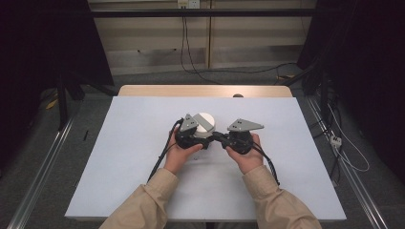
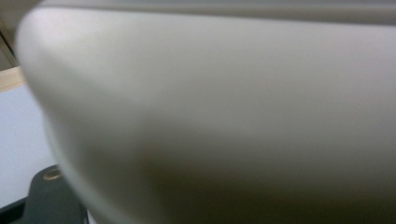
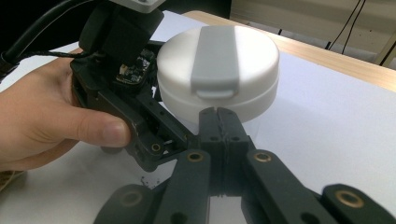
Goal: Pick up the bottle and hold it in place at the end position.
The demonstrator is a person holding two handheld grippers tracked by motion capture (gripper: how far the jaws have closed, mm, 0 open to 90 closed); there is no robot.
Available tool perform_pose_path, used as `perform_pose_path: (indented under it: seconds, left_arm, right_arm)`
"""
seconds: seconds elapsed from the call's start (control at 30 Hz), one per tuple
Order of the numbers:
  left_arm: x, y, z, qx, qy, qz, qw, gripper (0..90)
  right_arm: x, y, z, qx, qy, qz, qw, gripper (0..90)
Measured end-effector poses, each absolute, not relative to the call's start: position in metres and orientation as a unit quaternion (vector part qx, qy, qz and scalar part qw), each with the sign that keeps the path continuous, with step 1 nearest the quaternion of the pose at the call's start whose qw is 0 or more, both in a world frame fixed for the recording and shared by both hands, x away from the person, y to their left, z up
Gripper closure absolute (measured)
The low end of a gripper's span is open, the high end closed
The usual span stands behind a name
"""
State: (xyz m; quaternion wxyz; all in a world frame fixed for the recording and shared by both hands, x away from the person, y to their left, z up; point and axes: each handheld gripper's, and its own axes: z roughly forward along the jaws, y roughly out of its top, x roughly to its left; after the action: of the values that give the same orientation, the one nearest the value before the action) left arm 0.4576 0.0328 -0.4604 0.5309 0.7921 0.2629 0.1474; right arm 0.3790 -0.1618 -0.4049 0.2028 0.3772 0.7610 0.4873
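A round white container (image 1: 205, 121) with a white lid (image 3: 217, 65) and a grey flip tab (image 3: 215, 58) stands at the middle of the white table (image 1: 133, 143). My left gripper (image 1: 204, 138) comes at it from the left. Its black fingers (image 3: 156, 116) reach in under the lid and are shut on the container's body. In the left gripper view the blurred lid (image 2: 210, 116) sits right against the camera. My right gripper (image 3: 215, 112) is shut with nothing between its jaws. Its tips sit just below the front lip of the grey tab.
A wooden strip (image 1: 205, 90) runs along the table's far edge, with a small dark object (image 1: 237, 95) on it. Cables (image 1: 344, 148) lie on the floor to the right. Metal rails (image 1: 43, 167) flank the table on both sides.
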Motion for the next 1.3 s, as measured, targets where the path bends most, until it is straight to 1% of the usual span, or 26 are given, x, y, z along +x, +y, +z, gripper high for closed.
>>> perform_pose_path:
  seconds: [0.77,1.3]
  left_arm:
    - [0.458,0.033,-0.461,0.792,0.264,0.149,0.53,18.2]
    - [0.458,0.033,-0.461,0.792,0.264,0.148,0.53,18.2]
  right_arm:
    - [0.382,-0.158,-0.4,0.374,0.758,0.493,0.207,89.8]
    - [0.385,-0.153,-0.389,0.365,0.755,0.501,0.214,89.9]
